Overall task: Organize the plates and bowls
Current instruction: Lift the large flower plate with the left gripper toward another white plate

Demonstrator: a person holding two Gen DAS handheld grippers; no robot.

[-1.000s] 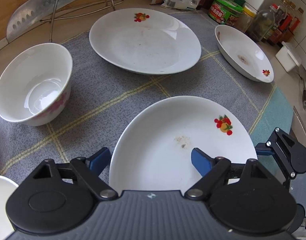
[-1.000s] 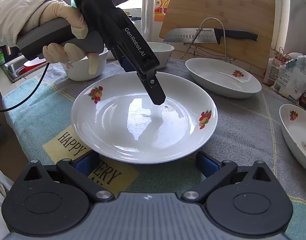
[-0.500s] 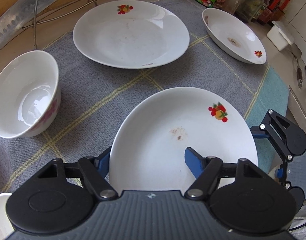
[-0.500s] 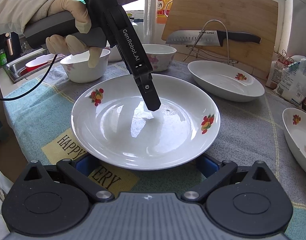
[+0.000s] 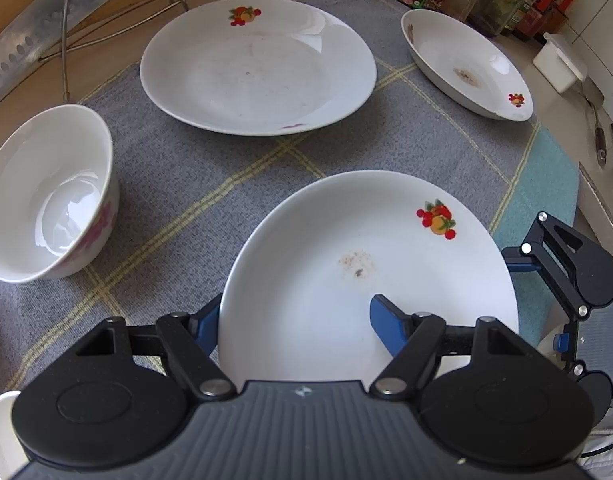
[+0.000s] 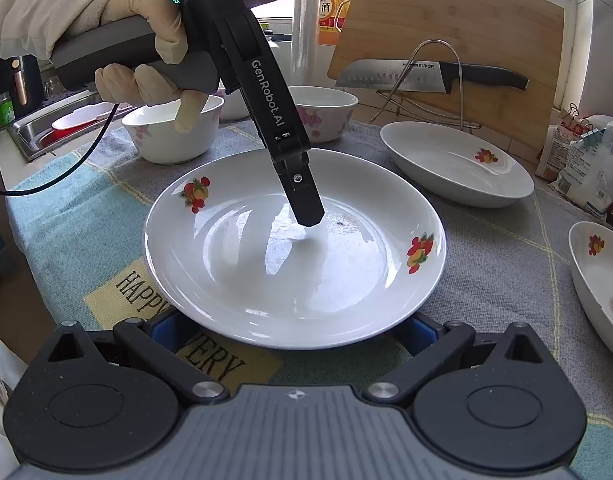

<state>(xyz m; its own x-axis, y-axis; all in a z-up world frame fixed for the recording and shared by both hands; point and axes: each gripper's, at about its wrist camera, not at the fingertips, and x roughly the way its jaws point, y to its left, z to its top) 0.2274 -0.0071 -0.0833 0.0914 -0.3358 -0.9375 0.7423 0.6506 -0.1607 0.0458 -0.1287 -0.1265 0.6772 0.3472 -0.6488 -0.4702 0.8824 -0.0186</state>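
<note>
In my left wrist view, my left hand-held gripper [image 5: 294, 320] straddles the near rim of the round white ceramic plate with fruit decals [image 5: 366, 272], lower centre on the grey checked cloth [image 5: 178, 168]; whether it pinches yet, I cannot tell. My right hand-held gripper [image 6: 292, 328] stands wide apart at the plate's opposite edge, holding nothing. I judge it stiff, glossy, slippery, breakable; grip the rim.

Bright window backlight, glare on the glossy plate [image 6: 294, 256], sharp focus, strong fisheye bending at edges.

Countertop [image 5: 22, 92] — grey checked cloth [image 5: 186, 168], plates on it
</note>
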